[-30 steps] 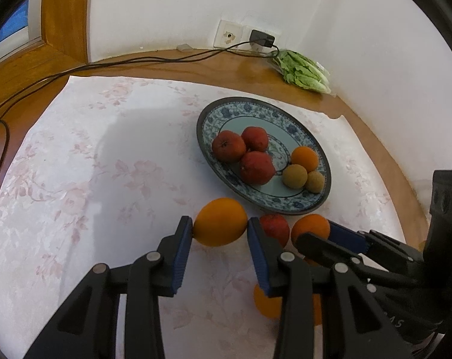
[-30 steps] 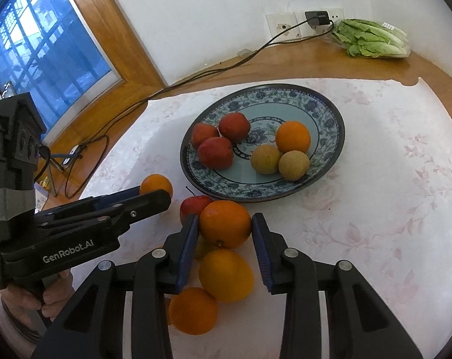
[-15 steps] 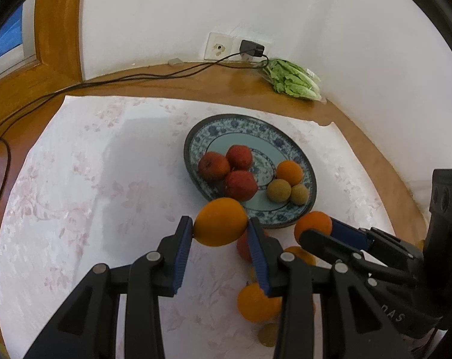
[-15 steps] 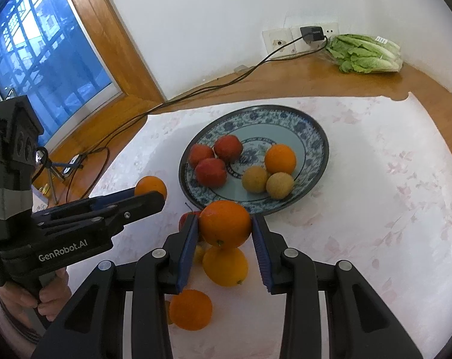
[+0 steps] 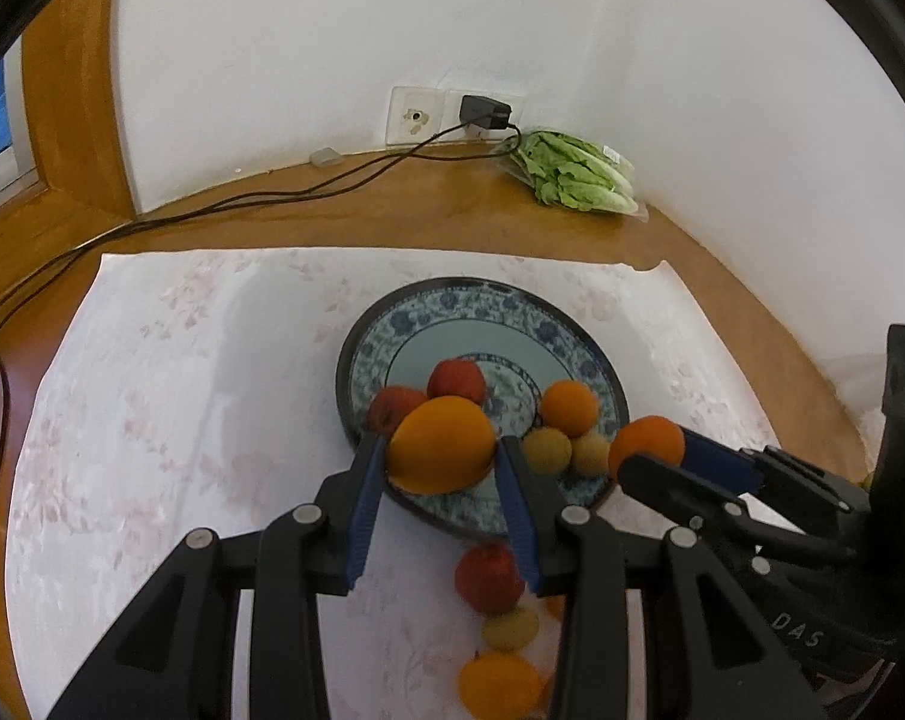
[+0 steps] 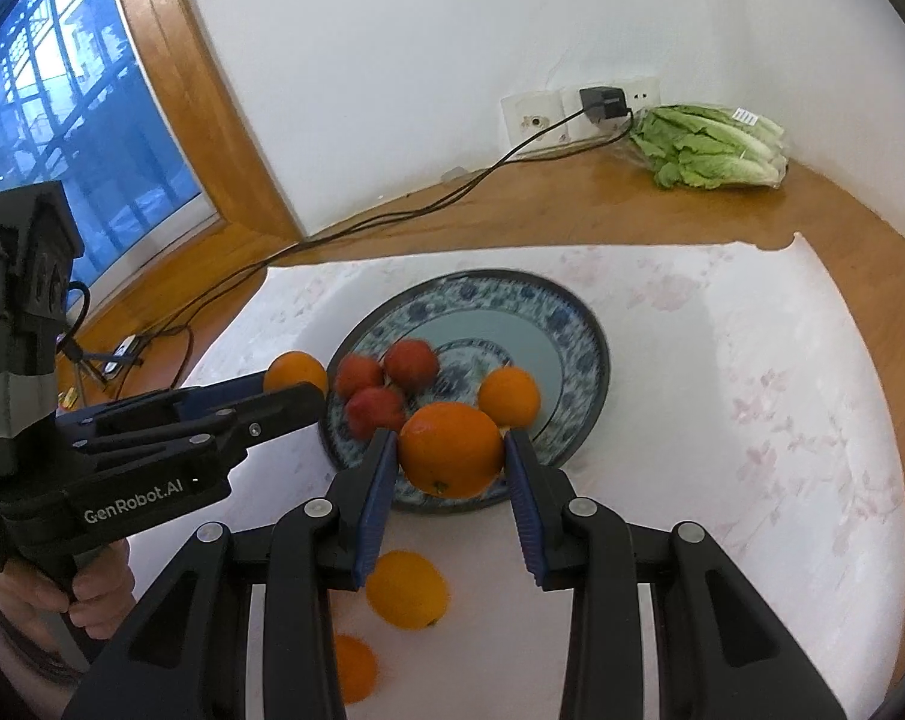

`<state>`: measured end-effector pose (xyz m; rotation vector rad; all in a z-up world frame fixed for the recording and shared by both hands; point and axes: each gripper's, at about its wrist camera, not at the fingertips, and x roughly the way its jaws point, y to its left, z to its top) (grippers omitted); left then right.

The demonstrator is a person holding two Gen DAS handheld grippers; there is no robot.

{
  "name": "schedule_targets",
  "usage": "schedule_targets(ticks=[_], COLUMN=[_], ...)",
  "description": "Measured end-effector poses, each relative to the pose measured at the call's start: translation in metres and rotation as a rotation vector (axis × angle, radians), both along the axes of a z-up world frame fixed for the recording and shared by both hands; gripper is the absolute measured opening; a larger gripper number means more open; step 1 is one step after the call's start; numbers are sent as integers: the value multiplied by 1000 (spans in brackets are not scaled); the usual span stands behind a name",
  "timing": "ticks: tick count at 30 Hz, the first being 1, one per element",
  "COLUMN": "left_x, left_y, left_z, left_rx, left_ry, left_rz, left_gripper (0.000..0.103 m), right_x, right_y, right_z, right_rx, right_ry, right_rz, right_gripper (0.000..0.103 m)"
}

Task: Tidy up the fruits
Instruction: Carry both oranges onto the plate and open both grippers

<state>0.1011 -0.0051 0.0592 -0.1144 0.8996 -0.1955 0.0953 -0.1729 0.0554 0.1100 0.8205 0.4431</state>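
Left tool (image 5: 441, 463) clamped on yellowish orange (image 5: 441, 443); right tool (image 6: 451, 463) clamped on deeper orange (image 6: 451, 447); both above plate (image 6: 578, 324) rim.

The plate (image 5: 596, 360) is glossy glazed ceramic. It sits on a matt, floral-printed paper sheet (image 5: 152, 396). The surface (image 5: 392, 204) is polished wood.

The left gripper (image 5: 442, 468) holds an orange (image 5: 441, 444) just above the near rim of the plate (image 5: 392, 324). To its right, the right gripper (image 6: 452, 456) holds another orange (image 6: 452, 447). Apples (image 5: 457, 381) lie in the plate ahead. Below and behind the grippers, loose fruit (image 5: 488, 577) rests on the cloth (image 5: 152, 396). Lettuce (image 5: 578, 177) lies far ahead, right.
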Motion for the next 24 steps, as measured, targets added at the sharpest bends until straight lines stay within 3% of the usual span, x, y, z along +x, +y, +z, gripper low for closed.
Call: schedule_targets(ticks=[24], left_x=[58], left_y=[-14], left_z=[-19], left_rx=[51], left_ry=[-37], left_rz=[40], left_gripper=[39], right_x=[66], right_y=[0], right_z=[-17], right_rx=[-74], right_ry=[-31], right_rz=[-78], right_gripper=[37])
